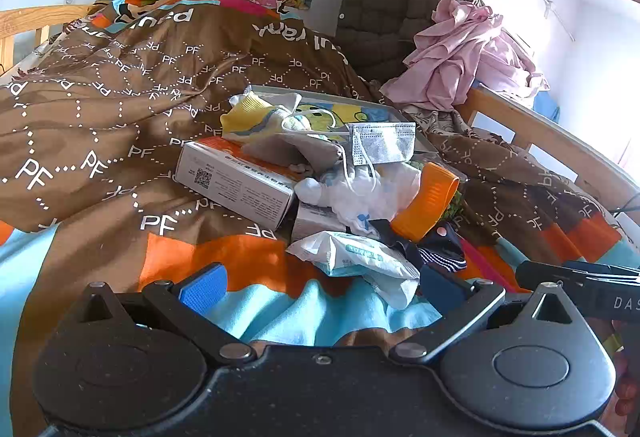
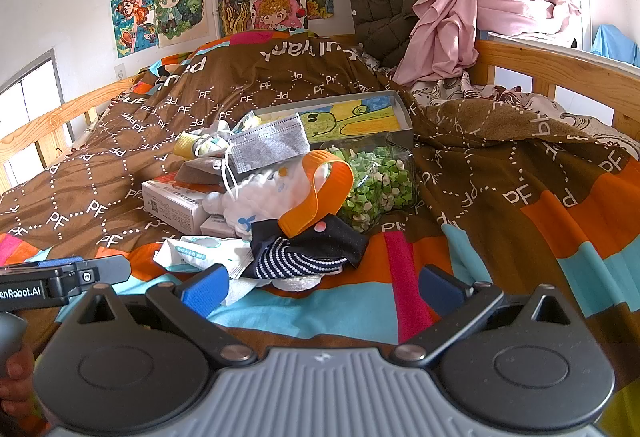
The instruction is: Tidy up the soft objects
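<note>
Both grippers are hovering low over the near edge of the bed, side by side. Each is showing blue pads spread wide with nothing between them: the left gripper and the right gripper are both standing open and empty, probably poised to choose a first item.

Just beyond the fingers, a pile of odds and ends is sitting on the brown and orange quilt, toward the middle of the bed. Nearest the grippers, a soft tissue pack is lying flat, touching a dark striped sock beside it. Behind them a white fluffy cloth is slumping against a white carton, with an orange strap looping over it. A grey face mask is resting on top of the heap, its ear loops dangling. Further back, an open grey box (a painted picture is lining its bottom) is lying empty, likely the place meant for the soft things. A clear jar of green bits is leaning just in front of it.

Nothing appears sorted yet, so I judge the task to be barely starting.
</note>
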Available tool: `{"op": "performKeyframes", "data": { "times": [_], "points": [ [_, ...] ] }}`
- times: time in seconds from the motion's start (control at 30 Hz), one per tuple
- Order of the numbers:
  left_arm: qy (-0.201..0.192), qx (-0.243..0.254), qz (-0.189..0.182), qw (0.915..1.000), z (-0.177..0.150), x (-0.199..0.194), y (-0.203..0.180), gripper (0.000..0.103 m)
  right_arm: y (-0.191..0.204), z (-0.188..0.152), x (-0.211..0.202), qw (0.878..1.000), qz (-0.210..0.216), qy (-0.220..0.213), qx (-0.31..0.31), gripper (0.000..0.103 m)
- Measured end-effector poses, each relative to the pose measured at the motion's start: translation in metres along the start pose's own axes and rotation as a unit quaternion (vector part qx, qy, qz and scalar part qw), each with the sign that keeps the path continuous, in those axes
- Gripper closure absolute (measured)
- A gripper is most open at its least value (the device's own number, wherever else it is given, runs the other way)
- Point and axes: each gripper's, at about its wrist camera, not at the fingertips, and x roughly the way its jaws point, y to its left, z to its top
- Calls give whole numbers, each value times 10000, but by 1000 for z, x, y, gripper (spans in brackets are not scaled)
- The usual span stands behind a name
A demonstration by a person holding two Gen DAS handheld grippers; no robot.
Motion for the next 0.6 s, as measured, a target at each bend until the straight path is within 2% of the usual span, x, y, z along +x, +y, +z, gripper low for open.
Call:
{"op": "performKeyframes", "data": {
  "times": [0.33, 0.6],
  "points": [
    [40, -10, -8, 10000, -1, 0, -2, 1, -1, 0, 0, 10000, -3, 0, 4, 0],
    [90, -55, 189, 9998, 2, 3, 3, 1, 0, 1, 2, 10000, -17, 8, 13, 0]
  ]
}}
